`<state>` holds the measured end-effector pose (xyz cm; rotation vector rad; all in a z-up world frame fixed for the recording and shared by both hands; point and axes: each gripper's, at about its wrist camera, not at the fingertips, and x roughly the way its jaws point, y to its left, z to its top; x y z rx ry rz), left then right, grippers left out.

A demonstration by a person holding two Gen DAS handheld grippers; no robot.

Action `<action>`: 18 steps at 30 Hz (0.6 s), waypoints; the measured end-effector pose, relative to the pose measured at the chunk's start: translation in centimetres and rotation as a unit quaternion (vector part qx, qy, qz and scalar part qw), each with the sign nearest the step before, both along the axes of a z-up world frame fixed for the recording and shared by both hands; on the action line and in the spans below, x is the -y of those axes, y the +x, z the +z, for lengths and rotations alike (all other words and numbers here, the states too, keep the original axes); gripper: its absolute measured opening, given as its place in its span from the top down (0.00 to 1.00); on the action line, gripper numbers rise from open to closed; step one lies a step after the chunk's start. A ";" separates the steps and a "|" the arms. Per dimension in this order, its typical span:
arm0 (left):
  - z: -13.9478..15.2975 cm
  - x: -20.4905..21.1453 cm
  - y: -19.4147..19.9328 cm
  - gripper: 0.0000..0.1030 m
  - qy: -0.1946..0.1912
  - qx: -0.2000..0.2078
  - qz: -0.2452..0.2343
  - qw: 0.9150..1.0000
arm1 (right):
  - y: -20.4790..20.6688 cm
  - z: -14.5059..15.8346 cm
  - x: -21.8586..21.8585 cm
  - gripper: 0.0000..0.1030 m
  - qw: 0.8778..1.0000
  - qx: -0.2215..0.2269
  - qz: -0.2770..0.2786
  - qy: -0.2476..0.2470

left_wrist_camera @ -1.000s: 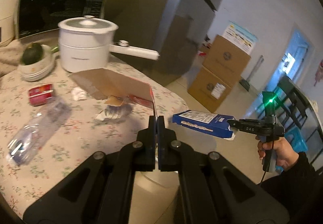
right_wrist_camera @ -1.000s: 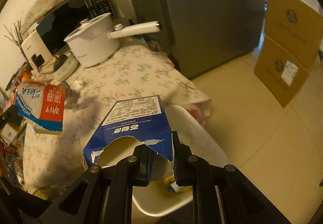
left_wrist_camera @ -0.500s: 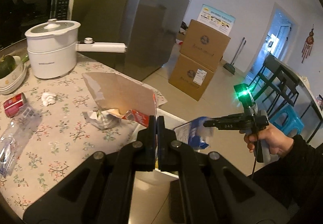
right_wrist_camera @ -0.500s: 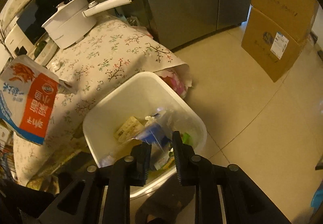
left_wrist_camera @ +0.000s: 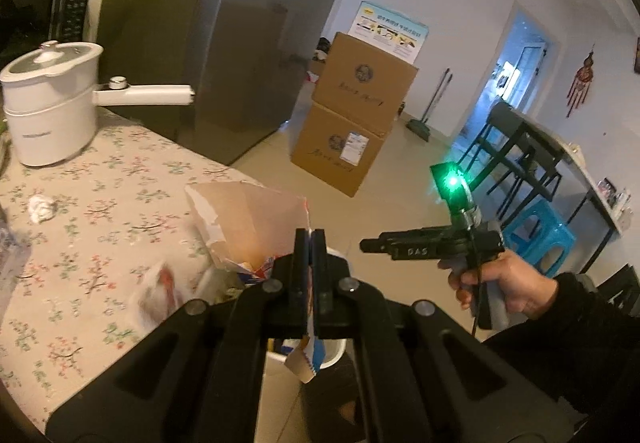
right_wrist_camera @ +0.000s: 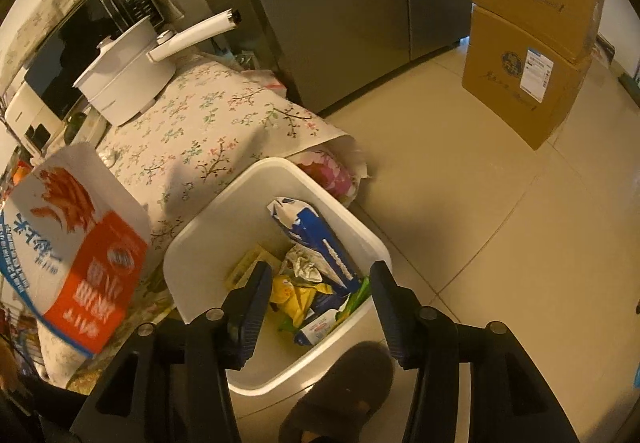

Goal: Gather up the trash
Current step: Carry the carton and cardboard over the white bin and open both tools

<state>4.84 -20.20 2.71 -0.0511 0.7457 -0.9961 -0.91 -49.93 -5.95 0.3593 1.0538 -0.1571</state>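
While glossy cardboard carton (right_wrist_camera: 76, 247) hangs, crumpled wrappers (right_wrist_camera: 304, 267) fill the bin (right_wrist_camera: 224, 219).

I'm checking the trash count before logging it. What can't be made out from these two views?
- Bottom of the white bin: right wrist view, covered by trash and the right gripper.
- Crumpled item on the table: left wrist view, motion blur.
- Carton print: left wrist view shows only its inside; the left gripper covers the pinched edge.

Two cardboard boxes (right_wrist_camera: 532, 31), two cartons (right_wrist_camera: 72, 255), one bin (right_wrist_camera: 200, 243), one pot (left_wrist_camera: 48, 107), perhaps.
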 end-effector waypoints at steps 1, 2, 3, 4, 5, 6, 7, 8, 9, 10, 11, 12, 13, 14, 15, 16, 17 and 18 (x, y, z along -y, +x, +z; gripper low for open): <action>-0.2 0.3 0.2 0.99 -0.003 -0.003 -0.003 1.000 | -0.1 0.0 0.1 0.49 1.000 0.000 -0.002 0.001; -0.5 0.6 0.4 0.99 -0.004 -0.008 -0.005 1.000 | -0.2 0.0 0.2 0.49 1.000 0.000 -0.004 0.001; -0.7 0.9 0.6 0.99 -0.003 -0.012 -0.006 1.000 | -0.2 0.0 0.2 0.49 1.000 0.000 -0.005 0.002; -1.1 1.3 0.8 0.99 -0.003 -0.017 -0.008 1.000 | -0.3 0.0 0.3 0.49 1.000 0.001 -0.006 0.002; -1.7 1.7 1.1 0.99 -0.001 -0.027 -0.011 1.000 | -0.3 0.0 0.3 0.49 1.000 0.001 -0.007 0.003; -2.1 2.1 1.1 0.99 0.001 -0.034 -0.012 0.999 | -0.3 0.0 0.3 0.49 1.000 0.002 -0.008 0.004; -2.5 2.4 1.3 0.99 0.003 -0.040 -0.014 0.999 | -0.3 0.1 0.4 0.49 1.000 0.002 -0.008 0.004; -3.1 2.8 1.4 0.99 0.005 -0.048 -0.017 0.999 | -0.3 0.1 0.4 0.49 1.000 0.003 -0.007 0.004; -3.4 3.1 1.4 0.99 0.008 -0.051 -0.019 0.998 | -0.4 0.1 0.4 0.49 1.000 0.003 -0.007 0.003; -3.5 3.2 1.2 0.99 0.010 -0.051 -0.020 0.998 | -0.4 0.1 0.4 0.49 1.000 0.004 -0.007 0.003; -3.7 3.5 1.1 0.99 0.013 -0.052 -0.023 0.998 | -0.4 0.1 0.4 0.49 1.000 0.004 -0.007 0.003; -3.8 3.8 1.0 0.99 0.015 -0.052 -0.026 0.998 | -0.4 0.0 0.5 0.49 1.000 0.004 -0.008 0.003; -3.8 4.0 0.8 0.99 0.016 -0.052 -0.029 0.998 | -0.4 0.0 0.6 0.49 1.000 0.003 -0.008 0.002; -3.9 4.2 0.8 0.99 0.018 -0.053 -0.031 0.998 | -0.5 -0.1 0.6 0.49 1.000 0.002 -0.008 0.002; -3.9 4.3 0.7 0.99 0.020 -0.053 -0.033 0.998 | -0.5 -0.1 0.7 0.49 1.000 0.001 -0.008 0.001; -4.1 4.5 0.6 0.99 0.023 -0.052 -0.034 0.998 | -0.5 -0.2 0.7 0.49 1.000 0.000 -0.008 0.002; -4.2 4.7 0.7 0.99 0.025 -0.052 -0.035 0.998 | -0.5 -0.3 0.8 0.49 1.000 -0.001 -0.009 0.002; -4.4 4.9 0.6 0.99 0.027 -0.053 -0.035 0.998 | -0.6 -0.3 0.9 0.49 1.000 -0.002 -0.010 0.002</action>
